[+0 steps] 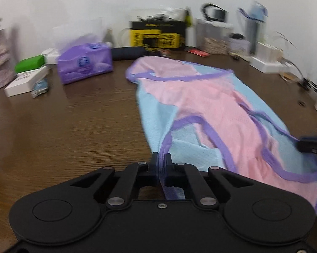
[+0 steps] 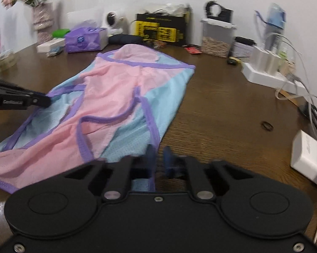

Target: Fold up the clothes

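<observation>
Left wrist view: left hand-held gripper (image 1: 161,158) has its fingers nearly together, pinching the purple-trimmed hem of the garment (image 1: 200,97) at its near left corner. Cloth runs up between the two fingers, so it counts as gripping. Right wrist view: right hand-held gripper (image 2: 159,156) sits at the near right corner of the same garment (image 2: 116,88); purple trim lies against the left finger, but a narrow gap shows between the fingers and the frame is blurred, so cannot tell if it's clamped or just closing.

Garment is pink and light blue with purple binding, lying mostly flat along the middle of the brown desk (image 1: 63,122), far end toward the clutter at the back edge, near end toward the person. Some wrinkles and a loose strap loop in the middle.

Step, as I judge it: both near corners taken, ready to lift and fold the near end over toward the far end. To do it well: confirm the right grip first, lift both corners level and together, keep the hem taut between them so the mesh doesn't sag or drag the lower layers, and lay it down square with the far edge. Risk: thin slippery fabric slipping from a partial pinch.

Tissue box (image 1: 85,63) at the back left stays out of the fold path.
</observation>
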`<action>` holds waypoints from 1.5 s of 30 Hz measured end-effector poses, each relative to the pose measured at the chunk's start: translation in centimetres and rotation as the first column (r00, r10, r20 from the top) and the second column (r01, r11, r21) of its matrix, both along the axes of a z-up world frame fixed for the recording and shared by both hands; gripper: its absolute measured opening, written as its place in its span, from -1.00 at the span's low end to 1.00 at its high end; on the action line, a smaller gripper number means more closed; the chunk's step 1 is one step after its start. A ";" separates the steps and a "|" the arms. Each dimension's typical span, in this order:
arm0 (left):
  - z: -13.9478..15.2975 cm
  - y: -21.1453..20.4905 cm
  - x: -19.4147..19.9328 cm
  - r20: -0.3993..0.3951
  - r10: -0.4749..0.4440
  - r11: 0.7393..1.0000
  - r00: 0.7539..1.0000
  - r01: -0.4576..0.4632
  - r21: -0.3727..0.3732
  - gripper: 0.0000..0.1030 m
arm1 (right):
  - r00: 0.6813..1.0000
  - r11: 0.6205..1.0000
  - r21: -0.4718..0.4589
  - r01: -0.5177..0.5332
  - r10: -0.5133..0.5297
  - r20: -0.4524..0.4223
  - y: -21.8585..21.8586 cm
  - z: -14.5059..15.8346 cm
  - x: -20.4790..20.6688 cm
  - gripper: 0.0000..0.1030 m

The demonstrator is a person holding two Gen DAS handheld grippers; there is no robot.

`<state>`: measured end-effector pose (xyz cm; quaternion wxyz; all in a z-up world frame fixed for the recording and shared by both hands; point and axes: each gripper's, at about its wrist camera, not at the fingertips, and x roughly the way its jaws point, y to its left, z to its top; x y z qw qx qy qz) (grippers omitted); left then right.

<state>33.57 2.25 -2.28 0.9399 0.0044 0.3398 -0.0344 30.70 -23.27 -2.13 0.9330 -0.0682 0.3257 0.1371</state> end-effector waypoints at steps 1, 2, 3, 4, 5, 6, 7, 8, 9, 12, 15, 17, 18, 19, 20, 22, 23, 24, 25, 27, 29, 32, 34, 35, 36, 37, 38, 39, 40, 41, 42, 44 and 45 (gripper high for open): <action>-0.1 0.6 0.0 0.002 0.027 0.999 1.000 -0.027 -0.019 -0.93 | 0.999 0.999 0.019 0.035 -0.035 0.003 -0.7 -0.1 -0.3 -0.92; -0.2 0.9 -0.1 0.002 0.038 0.999 0.999 -0.038 -0.033 -0.93 | 0.998 0.997 0.044 0.069 -0.069 0.003 -1.4 -0.2 -0.6 -0.92; -0.2 1.2 -0.1 0.002 0.047 0.998 0.999 -0.047 -0.046 -0.93 | 0.995 0.993 0.074 0.096 -0.096 -0.004 -2.0 -0.3 -0.9 -0.92; -0.3 1.5 -0.2 0.001 0.057 0.997 0.998 -0.056 -0.059 -0.93 | 0.994 0.989 0.096 0.113 -0.113 -0.009 -2.3 -0.4 -1.2 -0.93; -0.3 1.5 -0.3 0.003 0.066 0.996 0.998 -0.066 -0.056 -0.93 | 0.992 0.985 0.117 0.127 -0.126 -0.015 -2.6 -0.4 -1.5 -0.92; -0.4 1.5 -0.4 0.006 0.076 0.996 0.997 -0.076 -0.052 -0.93 | 0.991 0.981 0.137 0.134 -0.132 -0.022 -2.8 -0.5 -1.7 -0.92; -0.4 1.4 -0.5 0.012 0.086 0.996 0.996 -0.086 -0.031 -0.93 | 0.990 0.978 0.151 0.142 -0.140 -0.028 -2.9 -0.5 -2.0 -0.92; -0.4 1.3 -0.7 0.017 0.098 0.995 0.995 -0.098 -0.011 -0.92 | 0.988 0.977 0.152 0.153 -0.150 -0.032 -2.9 -0.5 -2.1 -0.89; -0.3 1.4 -0.9 0.019 0.104 0.995 0.994 -0.104 -0.004 -0.88 | 0.986 0.976 0.146 0.164 -0.161 -0.033 -2.9 -0.5 -2.3 -0.83; 0.5 1.8 -2.4 0.017 0.098 0.995 0.995 -0.097 -0.033 -0.48 | 0.992 0.983 0.135 0.122 -0.127 0.027 -3.3 0.6 -4.2 -0.53; 2.1 2.0 -5.0 0.069 0.005 0.995 0.998 0.002 -0.101 -0.04 | 0.996 0.994 0.110 0.023 -0.032 0.080 -2.8 1.7 -5.7 -0.39; 2.6 1.3 -6.0 0.075 -0.088 0.985 0.993 0.098 -0.144 -0.04 | 0.991 0.992 0.081 -0.101 0.094 0.091 -1.6 2.2 -6.6 -0.29; 2.6 0.8 -6.2 0.073 -0.130 0.979 0.989 0.140 -0.151 -0.04 | 0.986 0.986 0.072 -0.152 0.146 0.085 -0.8 2.1 -6.7 -0.29; 2.5 0.5 -6.3 0.074 -0.146 0.977 0.987 0.155 -0.148 -0.04 | 0.979 0.979 0.060 -0.196 0.192 0.074 0.1 1.9 -6.6 -0.29; 2.1 -0.1 -6.4 0.066 -0.154 0.979 0.986 0.161 -0.123 -0.04 | 0.976 0.975 0.048 -0.216 0.213 0.052 0.9 1.3 -6.2 -0.29; 1.3 -1.0 -6.4 0.041 -0.159 0.983 0.986 0.162 -0.089 -0.05 | 0.979 0.978 0.039 -0.205 0.206 0.002 1.7 0.5 -5.5 -0.30; 0.9 -1.2 -6.4 0.025 -0.156 0.984 0.988 0.157 -0.083 -0.05 | 0.979 0.979 0.038 -0.201 0.202 -0.019 2.0 0.1 -5.2 -0.31; 0.7 -1.3 -6.4 0.016 -0.156 0.984 0.988 0.157 -0.086 -0.05 | 0.980 0.979 0.045 -0.198 0.199 -0.028 2.0 0.0 -5.2 -0.32; 0.5 -1.3 -6.3 0.007 -0.157 0.984 0.988 0.157 -0.088 -0.05 | 0.981 0.980 0.053 -0.192 0.194 -0.032 1.8 0.0 -5.4 -0.49; 0.1 -1.3 -6.2 -0.017 -0.132 0.988 0.991 0.131 -0.078 -0.06 | 0.985 0.983 0.068 -0.170 0.172 -0.025 0.9 0.3 -6.1 -0.92; -0.2 -1.0 -6.2 -0.012 -0.116 0.991 0.993 0.115 -0.071 -0.05 | 0.990 0.987 0.074 -0.142 0.143 -0.002 0.3 0.7 -6.8 -0.92; -0.3 -0.2 -6.2 -0.015 -0.100 0.992 0.995 0.099 -0.081 -0.05 | 0.996 0.994 0.075 -0.083 0.081 0.032 -1.2 1.6 -8.6 -0.92; -0.3 0.0 -6.2 -0.015 -0.099 0.992 0.995 0.098 -0.084 -0.05 | 0.997 0.994 0.077 -0.072 0.071 0.016 -2.3 1.6 -9.5 -0.92; -0.2 0.4 -6.3 -0.016 -0.094 0.991 0.995 0.092 -0.099 -0.05 | 0.997 0.994 0.078 -0.072 0.072 0.009 -2.3 1.3 -9.7 -0.91; -0.1 0.7 -6.4 -0.016 -0.089 0.989 0.996 0.087 -0.117 -0.05 | 0.997 0.994 0.078 -0.072 0.072 0.001 -2.4 1.1 -10.0 -0.90; -0.1 0.9 -6.4 -0.016 -0.087 0.988 0.996 0.084 -0.130 -0.05 | 0.997 0.994 0.076 -0.073 0.073 -0.005 -2.4 1.0 -10.2 -0.87; 0.2 1.4 -6.6 -0.013 -0.084 0.983 0.996 0.081 -0.167 -0.05 | 0.997 0.995 0.072 -0.075 0.076 -0.008 -2.3 0.9 -10.3 -0.68; 0.5 1.8 -6.9 -0.006 -0.095 0.977 0.995 0.092 -0.190 -0.04 | 0.997 0.995 0.069 -0.074 0.075 -0.003 -2.2 0.9 -10.4 -0.56; 0.8 2.2 -7.1 0.002 -0.107 0.972 0.994 0.105 -0.212 0.03 | 0.997 0.995 0.064 -0.073 0.073 0.010 -2.0 1.1 -10.5 -0.46; 1.1 2.5 -7.3 0.012 -0.117 0.967 0.993 0.117 -0.226 0.09 | 0.997 0.995 0.061 -0.075 0.073 0.025 -1.8 1.3 -10.7 -0.40; 1.5 2.3 -7.6 0.024 -0.128 0.962 0.992 0.130 -0.240 0.17 | 0.996 0.995 0.060 -0.081 0.078 0.043 -1.8 1.7 -10.7 -0.38; 1.8 2.4 -7.8 0.031 -0.169 0.948 0.985 0.171 -0.269 0.17 | 0.994 0.994 0.059 -0.096 0.092 0.063 -1.5 2.2 -10.4 -0.35; 1.8 2.0 -7.9 0.030 -0.190 0.941 0.981 0.191 -0.281 0.17 | 0.993 0.993 0.059 -0.105 0.100 0.069 -1.3 2.3 -10.1 -0.35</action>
